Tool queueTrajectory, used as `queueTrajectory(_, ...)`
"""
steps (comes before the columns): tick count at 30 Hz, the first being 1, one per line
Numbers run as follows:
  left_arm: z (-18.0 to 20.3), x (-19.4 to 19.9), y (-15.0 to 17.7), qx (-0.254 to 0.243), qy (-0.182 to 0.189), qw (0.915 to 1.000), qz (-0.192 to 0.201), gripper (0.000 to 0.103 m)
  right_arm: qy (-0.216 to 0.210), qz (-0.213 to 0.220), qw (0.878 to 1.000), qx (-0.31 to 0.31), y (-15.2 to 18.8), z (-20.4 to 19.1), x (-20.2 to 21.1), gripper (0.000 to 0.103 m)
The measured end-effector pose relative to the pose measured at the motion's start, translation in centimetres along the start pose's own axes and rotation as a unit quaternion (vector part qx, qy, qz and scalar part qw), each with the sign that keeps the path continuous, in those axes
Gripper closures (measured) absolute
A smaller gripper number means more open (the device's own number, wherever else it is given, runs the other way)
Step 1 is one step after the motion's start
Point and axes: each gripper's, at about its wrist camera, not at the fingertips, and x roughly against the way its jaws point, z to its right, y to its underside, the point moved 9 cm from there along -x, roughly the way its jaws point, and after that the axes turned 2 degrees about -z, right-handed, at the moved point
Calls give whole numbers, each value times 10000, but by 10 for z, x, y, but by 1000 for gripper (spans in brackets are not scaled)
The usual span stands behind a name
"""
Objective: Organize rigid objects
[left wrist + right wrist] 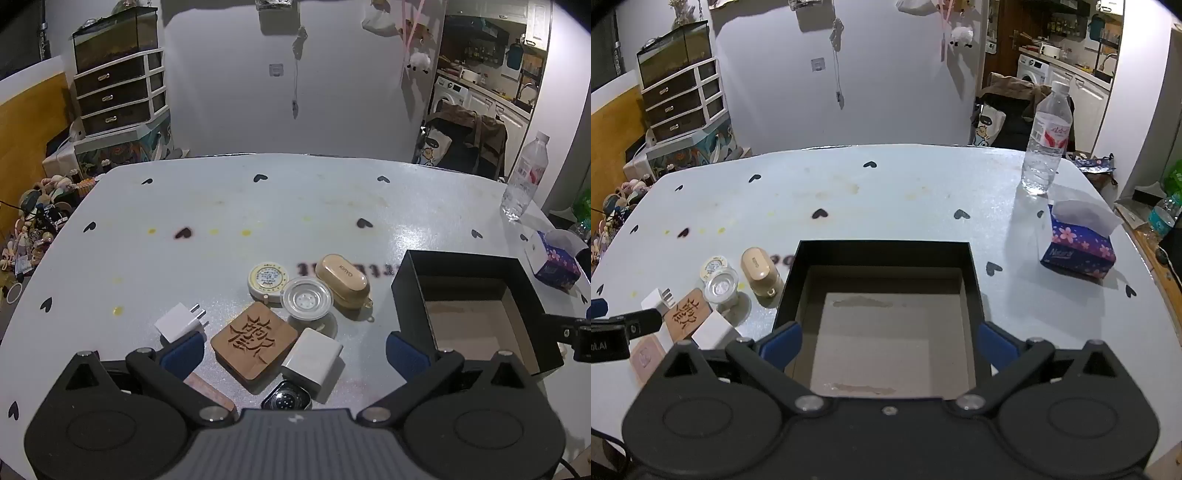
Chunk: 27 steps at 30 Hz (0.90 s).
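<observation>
1. While both tongs stood wide open and empty, the left gripper [294, 349] hung directly over the wooden block [254, 342], nearest it.
2. The right gripper [889, 347] hung over the empty black box [975, 280] at the table's [886, 184] near edge.
3. White chargers [312, 356] and a round clear case [306, 298] crowded the block.

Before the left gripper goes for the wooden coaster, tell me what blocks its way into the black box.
Nothing visible lies between the open left gripper and the wooden coaster. Toward the black box, a white charger sits against the coaster's right edge, and the box wall stands upright, so the coaster would likely need lifting over both.
</observation>
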Motion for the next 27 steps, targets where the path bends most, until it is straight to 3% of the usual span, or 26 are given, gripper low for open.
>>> queueTrajectory(27, 0, 0, 0, -15, -7, 10000, 10, 0, -9, -4, 10000, -3, 1, 2, -1, 1)
